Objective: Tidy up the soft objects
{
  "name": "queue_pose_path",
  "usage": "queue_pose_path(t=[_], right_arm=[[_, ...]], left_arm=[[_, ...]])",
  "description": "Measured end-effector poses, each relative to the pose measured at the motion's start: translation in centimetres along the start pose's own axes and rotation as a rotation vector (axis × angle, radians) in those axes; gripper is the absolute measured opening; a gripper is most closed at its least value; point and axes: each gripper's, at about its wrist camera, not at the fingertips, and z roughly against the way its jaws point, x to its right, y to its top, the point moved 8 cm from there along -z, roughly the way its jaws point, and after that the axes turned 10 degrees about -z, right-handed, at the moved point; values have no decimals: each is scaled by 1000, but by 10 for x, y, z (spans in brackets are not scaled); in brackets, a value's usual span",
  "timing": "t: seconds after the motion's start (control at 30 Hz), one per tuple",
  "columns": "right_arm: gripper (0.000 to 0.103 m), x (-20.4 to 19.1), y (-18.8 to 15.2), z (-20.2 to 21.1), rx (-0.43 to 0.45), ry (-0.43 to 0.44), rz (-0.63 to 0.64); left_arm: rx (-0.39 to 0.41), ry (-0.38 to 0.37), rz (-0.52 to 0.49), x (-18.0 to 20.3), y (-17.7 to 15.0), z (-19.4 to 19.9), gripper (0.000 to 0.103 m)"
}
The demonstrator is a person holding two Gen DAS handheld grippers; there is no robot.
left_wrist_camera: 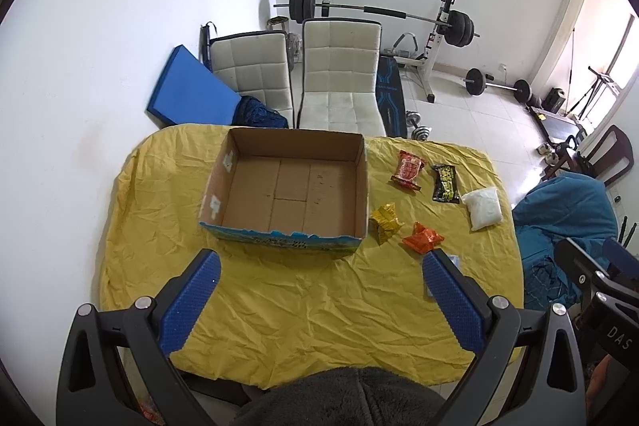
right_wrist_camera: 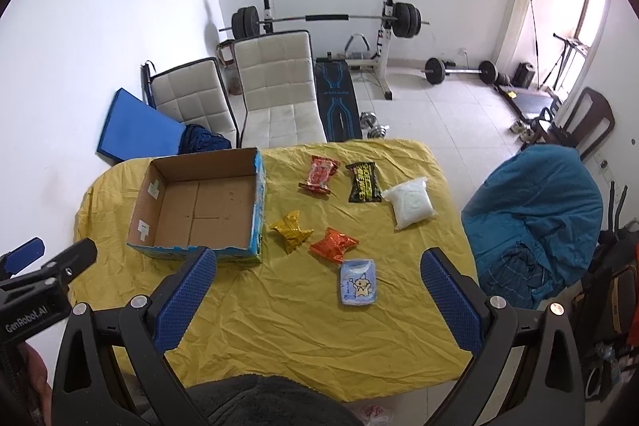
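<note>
An empty open cardboard box (left_wrist_camera: 291,192) (right_wrist_camera: 199,210) sits on the yellow-clothed table (left_wrist_camera: 279,306) (right_wrist_camera: 299,338). To its right lie a red packet (left_wrist_camera: 408,170) (right_wrist_camera: 319,173), a black-and-yellow packet (left_wrist_camera: 445,182) (right_wrist_camera: 362,181), a white pouch (left_wrist_camera: 482,207) (right_wrist_camera: 409,201), a yellow packet (left_wrist_camera: 384,222) (right_wrist_camera: 290,235), an orange packet (left_wrist_camera: 422,238) (right_wrist_camera: 333,244) and a light-blue pouch (right_wrist_camera: 357,282). My left gripper (left_wrist_camera: 321,300) is open and empty, above the table in front of the box. My right gripper (right_wrist_camera: 317,300) is open and empty, in front of the packets.
Two white chairs (left_wrist_camera: 339,74) (right_wrist_camera: 275,82) stand behind the table, with a blue mat (left_wrist_camera: 187,86) against the wall. A chair draped in blue cloth (right_wrist_camera: 535,214) stands to the right. Barbells and a weight bench (right_wrist_camera: 331,22) fill the far room.
</note>
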Motion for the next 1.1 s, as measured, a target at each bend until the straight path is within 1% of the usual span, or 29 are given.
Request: queue_pose_path(t=[0.07,0.13,0.17,0.27,0.37,0.43,0.47,0.5,0.53,0.6,0.67,0.73,0.8,0.87,0.93,1.0,1.03,1.1], right_arm=[[103,13,3,-14,-19,-19,-24],[103,36,5,-36,-47,-69,-47],[103,44,5,-45,-56,-81,-53],[103,77,-3,-95,-133,-129,-88],[103,110,-28,-172,-267,-159,-127],[103,124,-46,-216,-328,-168,-137],[103,129,-57,-241,-366,-183,-133],[103,135,-70,-270,-413,-221,-125],[103,138,-84,-296,-461,-237,-124],[103,137,-105,-334,-524,-225,-126],[103,134,-124,-369,-580,-228,-118],[103,131,-138,-393,-619,-237,-102],[103,133,-154,-419,-671,-245,-89],[97,133,-163,-432,-701,-223,-101],[68,137,-168,-438,-710,-228,-89],[66,146,-168,-439,-712,-230,-89],[62,150,-167,-437,-716,-221,-105],[62,168,-162,-429,-720,-210,-144]], left_arm=[[1,-25,-8,7,7,-11,103],[-5,-36,-33,18,13,-27,103],[-21,-37,-52,25,15,-38,103],[-70,-55,-104,47,18,-74,103],[-125,-65,-145,68,17,-118,103],[-186,-56,-177,83,13,-154,103],[-216,-58,-190,91,10,-175,103],[-238,-50,-202,95,7,-189,103],[-278,-36,-220,102,3,-212,103],[-317,-17,-246,111,-2,-242,103],[-357,-3,-265,115,-8,-263,103],[-396,8,-279,121,-13,-289,103],[-417,10,-288,126,-16,-304,103],[-428,17,-301,133,-17,-317,103],[-436,1,-308,140,-17,-325,103],[-450,-21,-307,145,-19,-331,103],[-457,-40,-312,150,-20,-333,103],[-453,-75,-328,161,-20,-337,103]])
